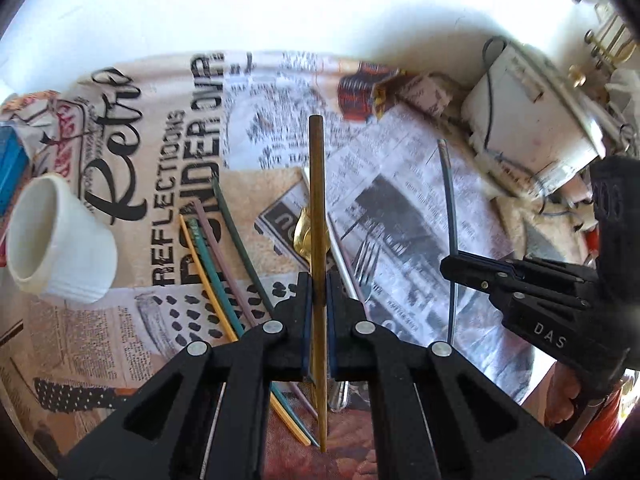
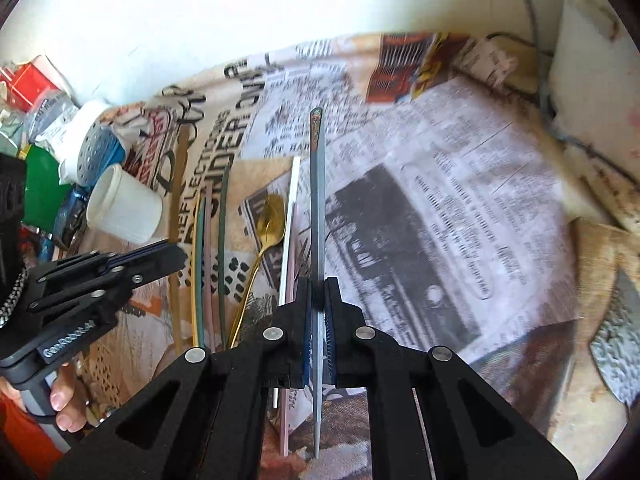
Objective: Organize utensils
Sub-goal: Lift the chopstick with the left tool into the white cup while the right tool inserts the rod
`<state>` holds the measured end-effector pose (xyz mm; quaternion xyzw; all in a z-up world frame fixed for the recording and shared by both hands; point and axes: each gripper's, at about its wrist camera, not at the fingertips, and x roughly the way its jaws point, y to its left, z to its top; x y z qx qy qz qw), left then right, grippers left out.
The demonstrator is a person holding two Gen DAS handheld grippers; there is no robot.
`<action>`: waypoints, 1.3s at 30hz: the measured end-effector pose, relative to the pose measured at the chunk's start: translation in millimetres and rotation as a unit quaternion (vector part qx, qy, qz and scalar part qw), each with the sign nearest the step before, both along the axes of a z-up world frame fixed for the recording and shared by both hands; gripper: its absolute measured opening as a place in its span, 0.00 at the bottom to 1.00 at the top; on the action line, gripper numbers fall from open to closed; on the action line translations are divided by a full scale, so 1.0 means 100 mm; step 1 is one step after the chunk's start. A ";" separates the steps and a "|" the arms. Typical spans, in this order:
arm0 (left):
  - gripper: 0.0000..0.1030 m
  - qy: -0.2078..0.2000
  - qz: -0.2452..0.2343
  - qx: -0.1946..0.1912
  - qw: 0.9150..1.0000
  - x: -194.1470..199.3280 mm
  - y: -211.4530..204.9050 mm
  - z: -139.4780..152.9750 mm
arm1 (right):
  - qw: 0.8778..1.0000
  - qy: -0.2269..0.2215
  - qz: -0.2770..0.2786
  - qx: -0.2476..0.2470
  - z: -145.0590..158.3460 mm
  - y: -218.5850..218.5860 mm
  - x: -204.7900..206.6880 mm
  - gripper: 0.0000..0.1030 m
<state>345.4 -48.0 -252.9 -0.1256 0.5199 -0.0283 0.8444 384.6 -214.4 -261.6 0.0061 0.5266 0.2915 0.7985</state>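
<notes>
The left gripper (image 1: 319, 296) was closed on a brown chopstick (image 1: 317, 200), which ran straight out between its pads (image 1: 307, 300) and also back beneath the fingers. The right gripper (image 2: 319, 300) was closed on a grey chopstick (image 2: 317, 200) held the same way, its far tip patterned. Both sticks were lifted above the newspaper (image 1: 400, 168) that covered the table.

On the newspaper near its middle lay a gold spoon (image 2: 269, 220), a white stick (image 2: 290, 216) just beside it, and a fork (image 1: 366, 260) partly hidden behind the held sticks. Left of the spoon lay four sticks close together, roughly parallel: yellow (image 1: 204, 280), teal (image 1: 212, 268), pink (image 1: 224, 256) and dark green (image 1: 236, 232). A white cup (image 1: 60, 236) lay tipped on its side towards the left edge, well apart from the spoon. A white box (image 1: 528, 108) with wires stood at the far right corner. The right view showed a perforated white lid (image 2: 90, 148) beyond the cup.
</notes>
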 end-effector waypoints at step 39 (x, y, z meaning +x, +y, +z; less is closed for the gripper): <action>0.05 -0.226 0.157 0.053 0.960 -0.77 1.49 1.57 | 0.969 -0.195 0.067 0.134 1.66 1.29 -0.37 0.06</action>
